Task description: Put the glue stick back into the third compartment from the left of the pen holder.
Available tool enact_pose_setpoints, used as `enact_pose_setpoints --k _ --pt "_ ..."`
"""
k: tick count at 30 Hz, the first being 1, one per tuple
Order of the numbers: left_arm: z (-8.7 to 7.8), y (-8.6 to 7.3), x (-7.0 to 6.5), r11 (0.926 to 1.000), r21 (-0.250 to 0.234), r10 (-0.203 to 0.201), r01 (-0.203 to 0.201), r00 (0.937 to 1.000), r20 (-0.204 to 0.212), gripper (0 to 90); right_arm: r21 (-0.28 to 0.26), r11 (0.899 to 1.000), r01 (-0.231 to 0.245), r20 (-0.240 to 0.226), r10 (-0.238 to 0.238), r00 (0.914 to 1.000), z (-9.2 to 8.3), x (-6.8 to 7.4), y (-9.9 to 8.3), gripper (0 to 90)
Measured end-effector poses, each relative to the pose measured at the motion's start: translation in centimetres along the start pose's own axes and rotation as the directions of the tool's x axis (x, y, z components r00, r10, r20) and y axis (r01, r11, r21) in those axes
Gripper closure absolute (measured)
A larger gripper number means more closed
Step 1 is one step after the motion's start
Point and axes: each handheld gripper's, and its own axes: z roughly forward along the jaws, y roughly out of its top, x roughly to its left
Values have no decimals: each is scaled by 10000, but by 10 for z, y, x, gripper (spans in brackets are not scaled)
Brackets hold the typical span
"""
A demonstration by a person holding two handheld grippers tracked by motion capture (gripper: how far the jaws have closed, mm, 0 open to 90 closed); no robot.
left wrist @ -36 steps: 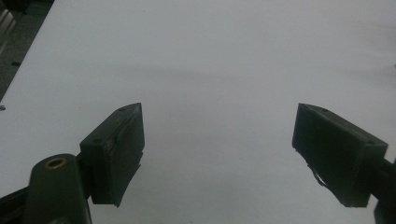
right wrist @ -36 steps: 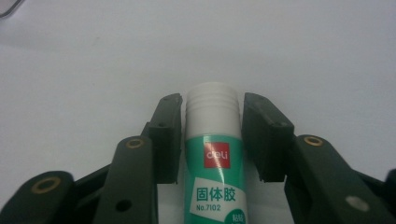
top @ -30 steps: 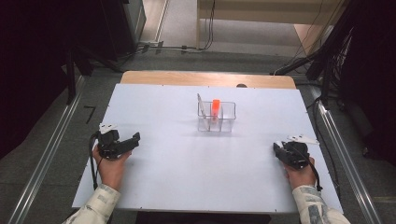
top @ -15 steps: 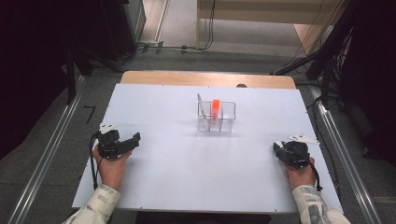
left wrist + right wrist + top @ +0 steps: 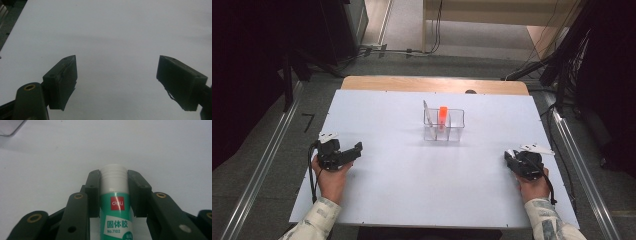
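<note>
At the right edge of the white bench (image 5: 412, 200), right claw (image 5: 114, 178) clamped on a green-and-white glue stick (image 5: 114, 202), pads pressed against both sides just under its white cap, stick pointing out along the jaws and held low over the bench. Near the left edge, left claw (image 5: 116, 82) resting wide open with bare bench between the jaws. Farther back at mid-bench, well apart from both, clear divided organizer (image 5: 451, 131) with an orange piece (image 5: 443, 115) standing upright inside.
</note>
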Motion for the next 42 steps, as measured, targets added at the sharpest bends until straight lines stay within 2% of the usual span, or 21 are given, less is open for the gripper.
enact_pose_setpoints --k 7,15,26,33,42 --pt "0 0 0 10000 5 0 0 10000 -11 177 -274 9996 -56 -91 53 9999 -4 1 2 630" --pt "1 0 0 10000 25 5 -5 10000 -12 177 -592 9982 -13 -418 -12 9991 -10 7 4 629" --pt "0 0 0 10000 -16 -24 24 10000 -24 177 -860 9947 567 -624 -622 9961 -16 20 9 629" --pt "0 0 0 10000 -12 -20 20 10000 -31 177 -917 9938 634 -583 -689 9959 -18 22 12 630" --pt "0 0 -1 10000 26 10 -10 10000 -27 177 -1007 9917 793 -823 -878 9927 -17 29 20 630"
